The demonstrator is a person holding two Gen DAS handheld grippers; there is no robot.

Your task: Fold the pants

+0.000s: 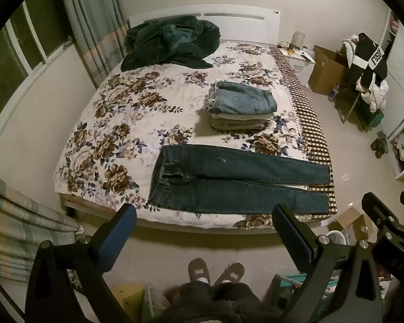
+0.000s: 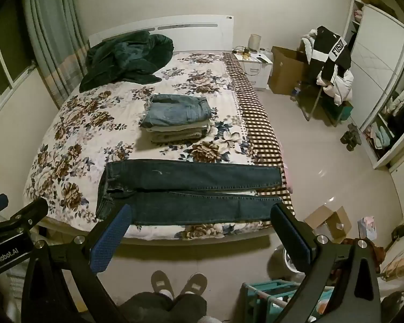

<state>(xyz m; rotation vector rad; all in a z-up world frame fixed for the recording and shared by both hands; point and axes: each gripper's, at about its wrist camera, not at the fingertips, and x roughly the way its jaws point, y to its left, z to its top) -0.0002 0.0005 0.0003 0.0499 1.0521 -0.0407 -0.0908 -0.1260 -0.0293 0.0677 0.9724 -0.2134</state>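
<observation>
Dark blue jeans (image 1: 237, 179) lie flat across the near edge of the floral bed (image 1: 115, 123), waist at the left, legs pointing right. They also show in the right wrist view (image 2: 191, 185). My left gripper (image 1: 204, 212) is open and empty, held above the floor in front of the bed edge, short of the jeans. My right gripper (image 2: 199, 212) is open and empty too, at a similar height, its tips in line with the near leg. The right gripper also shows at the right edge of the left wrist view (image 1: 387, 202).
A stack of folded pants (image 1: 242, 105) sits mid-bed, behind the jeans. A dark green blanket (image 1: 169, 43) is heaped at the headboard. Cardboard boxes (image 2: 328, 223), a chair with clothes (image 2: 328, 62), a wardrobe (image 2: 385, 94) and a nightstand (image 2: 253, 64) stand on the right. Slippered feet (image 2: 177, 285) are below.
</observation>
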